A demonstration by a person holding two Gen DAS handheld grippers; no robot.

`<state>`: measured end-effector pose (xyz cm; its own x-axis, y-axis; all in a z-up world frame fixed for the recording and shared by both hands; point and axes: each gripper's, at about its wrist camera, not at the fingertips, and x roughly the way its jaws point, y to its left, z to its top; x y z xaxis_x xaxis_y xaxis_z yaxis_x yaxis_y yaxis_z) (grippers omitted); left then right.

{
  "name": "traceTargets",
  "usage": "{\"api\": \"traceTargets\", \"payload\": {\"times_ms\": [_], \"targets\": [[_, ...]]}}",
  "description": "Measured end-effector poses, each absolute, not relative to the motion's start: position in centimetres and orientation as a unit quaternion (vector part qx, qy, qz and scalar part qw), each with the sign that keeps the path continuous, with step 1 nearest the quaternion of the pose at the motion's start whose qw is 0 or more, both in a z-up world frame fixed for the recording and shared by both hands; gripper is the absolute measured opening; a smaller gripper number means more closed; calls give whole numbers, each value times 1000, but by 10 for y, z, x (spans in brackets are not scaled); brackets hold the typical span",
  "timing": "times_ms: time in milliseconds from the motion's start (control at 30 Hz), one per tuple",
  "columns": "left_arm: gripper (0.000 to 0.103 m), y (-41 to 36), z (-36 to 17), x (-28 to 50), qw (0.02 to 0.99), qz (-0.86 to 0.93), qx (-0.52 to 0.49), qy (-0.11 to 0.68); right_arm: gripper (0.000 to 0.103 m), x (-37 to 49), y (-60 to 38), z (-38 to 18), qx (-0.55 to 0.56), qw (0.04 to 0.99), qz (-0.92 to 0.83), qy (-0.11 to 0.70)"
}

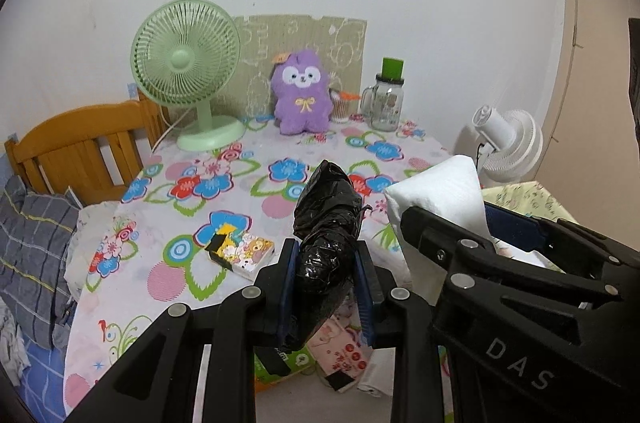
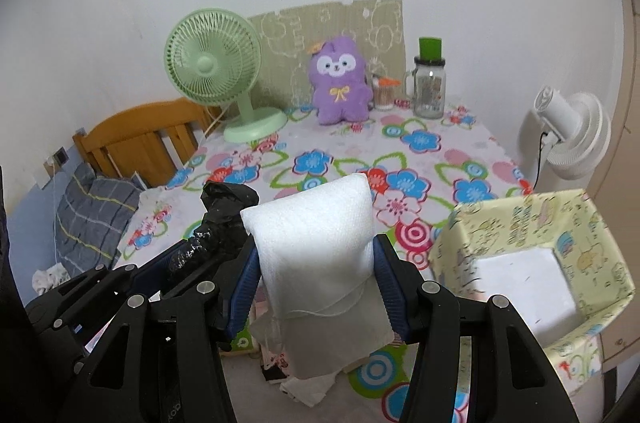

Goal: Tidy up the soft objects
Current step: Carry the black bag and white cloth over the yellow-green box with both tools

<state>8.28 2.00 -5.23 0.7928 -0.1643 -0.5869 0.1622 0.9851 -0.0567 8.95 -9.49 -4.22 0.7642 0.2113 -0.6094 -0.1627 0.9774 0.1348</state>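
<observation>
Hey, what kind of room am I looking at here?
Probably a bedroom at home: a wooden bed headboard with a grey plaid pillow beside a table in a floral cloth, with a purple plush toy and green desk fan.

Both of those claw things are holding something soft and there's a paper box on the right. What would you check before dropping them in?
1. Left gripper holds the black plastic bundle between its jaws: ok.
2. Right gripper clamps the white foam pad: ok.
3. Yellow patterned box is open on top, white floor showing: ok.
4. Foam pad is above the box: not ok, it is left of it.
5. Bundle and pad are apart: cannot tell, they overlap in both views.
6. Both fit in the box together: cannot tell.
</observation>
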Motion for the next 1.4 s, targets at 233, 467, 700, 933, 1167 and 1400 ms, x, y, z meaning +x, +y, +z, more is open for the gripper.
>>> {"api": "traceTargets", "payload": {"times_ms": [233,467,700,933,1167,1400], "targets": [[26,6,-35,70,952,-87,3,293,58,76,-110,-24,38,945,95,311],[26,-13,-26,63,955,-86,7,282,58,68,-127,-14,37,949,93,299],[26,-36,-22,63,956,-87,6,280,58,67,-152,-10,39,951,93,293],[26,-68,-21,67,955,-95,15,282,58,68,-184,-9,46,952,88,291],[26,-105,-24,70,953,-114,28,281,58,72,-219,-12,52,952,73,292],[26,-139,-30,78,948,-129,31,288,58,75,-253,-18,53,952,54,296]]}}
